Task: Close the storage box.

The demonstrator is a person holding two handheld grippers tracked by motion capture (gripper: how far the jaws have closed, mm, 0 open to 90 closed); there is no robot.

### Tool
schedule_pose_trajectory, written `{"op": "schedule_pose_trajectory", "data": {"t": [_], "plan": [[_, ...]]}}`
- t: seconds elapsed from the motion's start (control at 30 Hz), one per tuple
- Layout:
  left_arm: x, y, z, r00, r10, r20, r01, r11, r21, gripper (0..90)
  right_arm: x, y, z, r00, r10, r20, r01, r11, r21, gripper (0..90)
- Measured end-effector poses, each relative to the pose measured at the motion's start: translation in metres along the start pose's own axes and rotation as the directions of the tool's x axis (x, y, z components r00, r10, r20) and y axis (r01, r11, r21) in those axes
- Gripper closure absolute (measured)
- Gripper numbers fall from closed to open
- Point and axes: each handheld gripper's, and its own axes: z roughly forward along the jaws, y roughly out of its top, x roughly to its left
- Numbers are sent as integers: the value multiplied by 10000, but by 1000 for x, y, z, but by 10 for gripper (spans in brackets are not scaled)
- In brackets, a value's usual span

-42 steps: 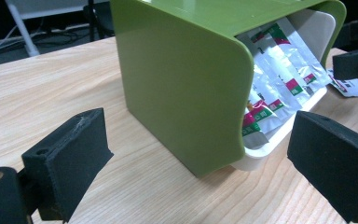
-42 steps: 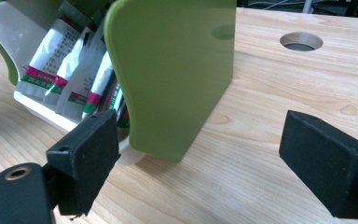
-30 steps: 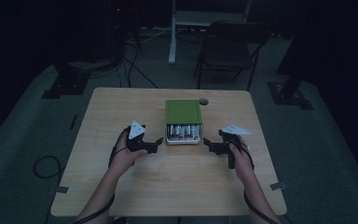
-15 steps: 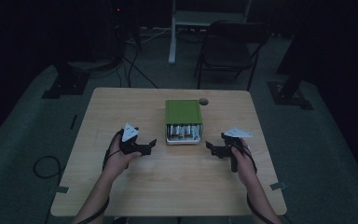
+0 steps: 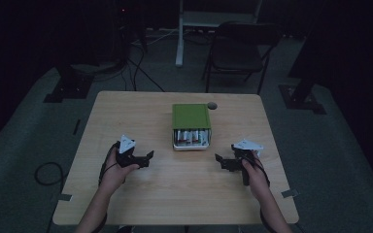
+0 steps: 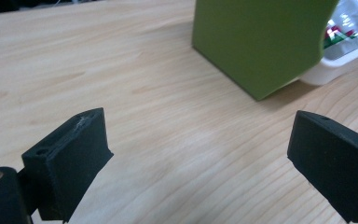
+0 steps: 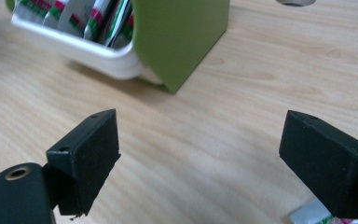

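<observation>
The green box [image 5: 191, 116] with its white tray [image 5: 191, 144] of packets sits between both grippers, ahead of the jaws, long way pointing away from the person. L gripper [image 5: 146, 158] and R gripper [image 5: 219, 160] both released, holding nothing, abt equally near. Wood tabletop [image 5: 184, 189] is bare around them; room is dark, w/ a chair [image 5: 238, 51] behind.
</observation>
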Motion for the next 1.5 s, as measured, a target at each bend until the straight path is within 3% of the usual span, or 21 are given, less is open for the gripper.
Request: {"op": "schedule_pose_trajectory", "data": {"t": [0.33,0.83,1.27,1.5], "plan": [[7,-15,-7,9986,-409,-340,421,9986,330,54,4,-15,-6,9999,-155,44,155,9997,205,115],[15,-34,-19,9949,-704,-727,754,9948,689,55,15,-29,-19,9986,-531,-44,533,9974,490,115],[19,-43,-38,9822,-1077,-1537,1277,9837,1267,55,22,-37,-24,9965,-834,-45,835,9931,825,115],[20,-47,-50,9729,-1168,-1996,1507,9748,1643,55,28,-42,-26,9913,-1315,32,1297,9815,1406,115]]}}
